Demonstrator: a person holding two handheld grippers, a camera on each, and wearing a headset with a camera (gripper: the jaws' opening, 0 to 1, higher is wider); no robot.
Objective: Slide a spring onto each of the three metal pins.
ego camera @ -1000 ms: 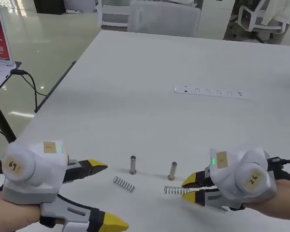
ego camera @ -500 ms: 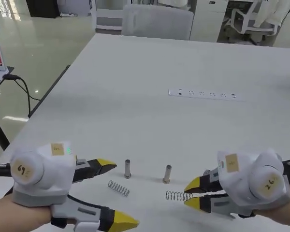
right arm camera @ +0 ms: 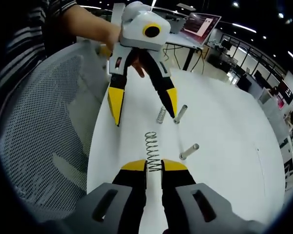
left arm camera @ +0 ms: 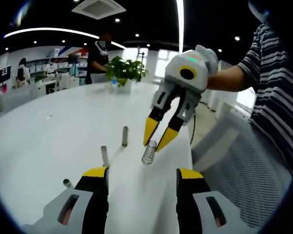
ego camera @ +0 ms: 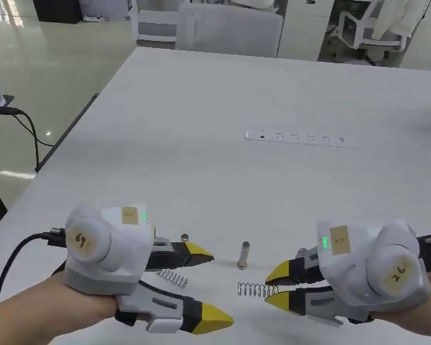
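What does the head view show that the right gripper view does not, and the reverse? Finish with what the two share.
Head view, not the right gripper view: the green light on top of the right claw, and the cable trailing from the left claw.
Right gripper view, not the head view: a mesh chair back and a striped sleeve.
Shared: the right claw shut on one spring, a second spring lying on the white table, an upright pin, and the open left claw.
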